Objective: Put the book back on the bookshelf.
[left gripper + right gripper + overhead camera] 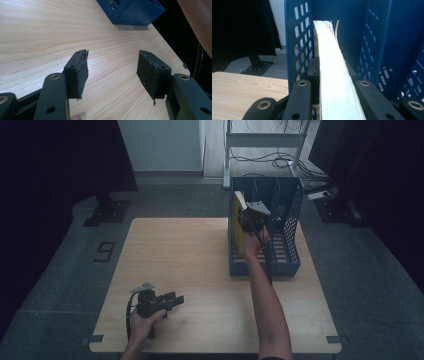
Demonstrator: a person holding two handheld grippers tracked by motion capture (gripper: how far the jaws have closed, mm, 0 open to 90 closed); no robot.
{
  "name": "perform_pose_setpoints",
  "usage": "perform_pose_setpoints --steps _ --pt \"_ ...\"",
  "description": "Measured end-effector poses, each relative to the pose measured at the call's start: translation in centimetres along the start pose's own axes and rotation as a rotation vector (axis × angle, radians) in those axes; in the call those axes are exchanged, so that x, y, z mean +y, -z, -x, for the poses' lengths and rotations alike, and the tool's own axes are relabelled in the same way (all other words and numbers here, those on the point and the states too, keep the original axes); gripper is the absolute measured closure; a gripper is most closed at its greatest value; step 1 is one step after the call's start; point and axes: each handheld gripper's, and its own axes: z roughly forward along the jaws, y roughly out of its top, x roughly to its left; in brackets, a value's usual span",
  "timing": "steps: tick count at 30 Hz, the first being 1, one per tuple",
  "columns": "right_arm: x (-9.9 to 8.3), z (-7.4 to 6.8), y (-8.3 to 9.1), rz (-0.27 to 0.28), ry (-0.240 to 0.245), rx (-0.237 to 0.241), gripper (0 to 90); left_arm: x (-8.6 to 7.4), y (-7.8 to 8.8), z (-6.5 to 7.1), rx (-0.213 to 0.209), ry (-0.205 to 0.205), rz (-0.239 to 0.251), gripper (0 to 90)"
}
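Observation:
A blue slotted file rack [265, 269] stands at the table's far right. A thick yellow-covered book [239, 240] stands upright in its left compartment, against the left wall. My right gripper [250, 220] reaches into the rack from above and is shut on the book. In the right gripper view the book's pale page edge [334, 82] runs up between the black jaws of that gripper [332, 72], with the perforated rack wall [299, 37] just to its left. My left gripper [172, 301] rests low over the near left of the wooden table [190, 255], open [112, 72] with nothing between its pads.
The rack's corner [132, 12] lies well beyond the left gripper across bare wood [50, 32]. The right forearm [267, 300] stretches over the table's right half. Grey floor, cables and a white frame [265, 140] lie behind the table.

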Motion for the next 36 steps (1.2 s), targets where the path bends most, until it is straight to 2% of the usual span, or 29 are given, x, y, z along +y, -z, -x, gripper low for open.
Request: perform_pose_setpoints --steps 20,25,32,36 --pt "-0.3 0.0 -1.5 0.011 -0.005 -0.01 74.7 -0.2 -0.5 -0.3 -0.001 0.006 -0.019 41.9" --pt "-0.3 -0.5 -1.7 0.011 0.037 0.007 74.4 -0.2 -0.5 -0.3 -0.002 0.005 -0.02 41.9" --pt "-0.6 -0.2 -1.3 0.021 0.036 0.047 69.8 -0.3 -0.8 0.0 -0.009 -0.001 -0.029 41.7" --pt "-0.5 -0.2 -1.1 0.013 0.051 0.062 66.8 -0.3 -0.8 0.0 -0.01 -0.005 -0.035 41.6"
